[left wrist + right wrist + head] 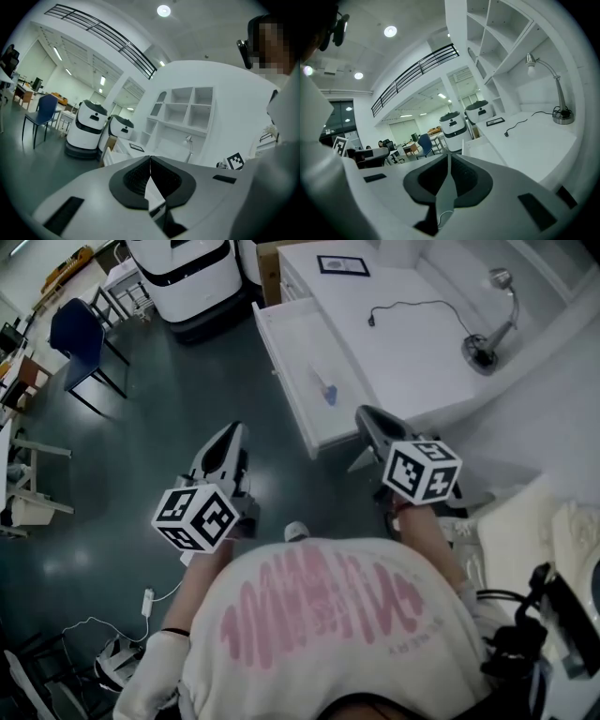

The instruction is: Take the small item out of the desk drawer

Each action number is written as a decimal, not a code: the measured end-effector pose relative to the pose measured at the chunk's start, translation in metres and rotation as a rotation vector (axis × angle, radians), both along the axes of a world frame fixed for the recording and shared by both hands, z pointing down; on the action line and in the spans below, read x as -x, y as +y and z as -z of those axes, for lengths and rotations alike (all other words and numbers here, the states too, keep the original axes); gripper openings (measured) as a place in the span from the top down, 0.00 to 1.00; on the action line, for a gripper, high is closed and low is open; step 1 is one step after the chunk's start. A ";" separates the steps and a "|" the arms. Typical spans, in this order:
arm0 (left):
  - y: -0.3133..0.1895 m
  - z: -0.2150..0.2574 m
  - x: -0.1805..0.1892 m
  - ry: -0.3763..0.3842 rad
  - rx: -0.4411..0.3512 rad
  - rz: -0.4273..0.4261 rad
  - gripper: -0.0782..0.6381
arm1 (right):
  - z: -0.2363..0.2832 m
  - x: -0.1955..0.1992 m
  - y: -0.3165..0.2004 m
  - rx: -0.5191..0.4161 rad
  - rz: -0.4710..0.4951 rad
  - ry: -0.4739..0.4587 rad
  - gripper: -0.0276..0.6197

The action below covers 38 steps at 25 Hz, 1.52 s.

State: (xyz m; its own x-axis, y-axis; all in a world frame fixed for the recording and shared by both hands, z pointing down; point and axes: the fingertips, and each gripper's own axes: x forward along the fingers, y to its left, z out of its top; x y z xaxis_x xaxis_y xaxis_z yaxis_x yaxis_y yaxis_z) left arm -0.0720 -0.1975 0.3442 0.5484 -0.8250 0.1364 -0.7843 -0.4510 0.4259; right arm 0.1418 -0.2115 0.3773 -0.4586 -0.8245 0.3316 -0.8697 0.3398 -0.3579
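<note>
A white desk drawer (309, 399) stands pulled out from the white desk (403, 343) ahead of me. Inside it lies a small bluish item (327, 393). My left gripper (232, 434) hangs over the dark floor, to the left of the drawer's near end, shut and empty. My right gripper (367, 416) sits just beyond the drawer's near right corner, below the desk edge, also shut with nothing in it. In the left gripper view the jaws (150, 159) meet at their tips; in the right gripper view the jaws (448, 157) meet too, with the drawer (480, 150) past them.
A desk lamp (487, 338) with a black cable (412, 307) and a framed picture (343, 265) stand on the desk. Two white robot units (187, 277) are parked at the back. A blue chair (82, 338) is at the far left. Cables lie on the floor (122, 615).
</note>
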 end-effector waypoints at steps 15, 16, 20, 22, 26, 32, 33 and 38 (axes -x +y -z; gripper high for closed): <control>-0.095 -0.056 0.035 0.027 0.108 0.070 0.85 | -0.075 0.002 -0.107 0.154 -0.022 0.034 0.90; -0.097 -0.060 0.036 0.032 0.113 0.072 0.85 | -0.084 0.002 -0.112 0.174 -0.021 0.044 0.90; -0.106 -0.080 0.041 0.028 0.168 0.106 0.85 | -0.117 0.000 -0.127 0.249 0.002 0.100 0.90; -0.113 -0.088 0.041 0.033 0.198 0.122 0.85 | -0.132 -0.003 -0.137 0.284 0.019 0.142 0.90; -0.127 -0.095 0.042 0.044 0.227 0.148 0.85 | -0.158 -0.004 -0.162 0.332 0.054 0.221 0.90; -0.149 -0.108 0.050 0.015 0.266 0.213 0.85 | -0.184 0.000 -0.195 0.372 0.122 0.327 0.90; -0.151 -0.110 0.052 0.011 0.271 0.224 0.85 | -0.188 0.000 -0.199 0.383 0.133 0.338 0.88; -0.161 -0.114 0.068 0.021 0.299 0.297 0.85 | -0.211 0.010 -0.213 0.443 0.193 0.369 0.66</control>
State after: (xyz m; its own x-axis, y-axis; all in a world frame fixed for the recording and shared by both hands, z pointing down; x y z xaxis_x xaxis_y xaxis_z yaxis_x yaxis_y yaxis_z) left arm -0.1396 -0.3588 0.4583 0.2979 -0.8736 0.3848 -0.8513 -0.0608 0.5211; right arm 0.1318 -0.4247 0.5879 -0.3759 -0.4850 0.7896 -0.9006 0.3918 -0.1881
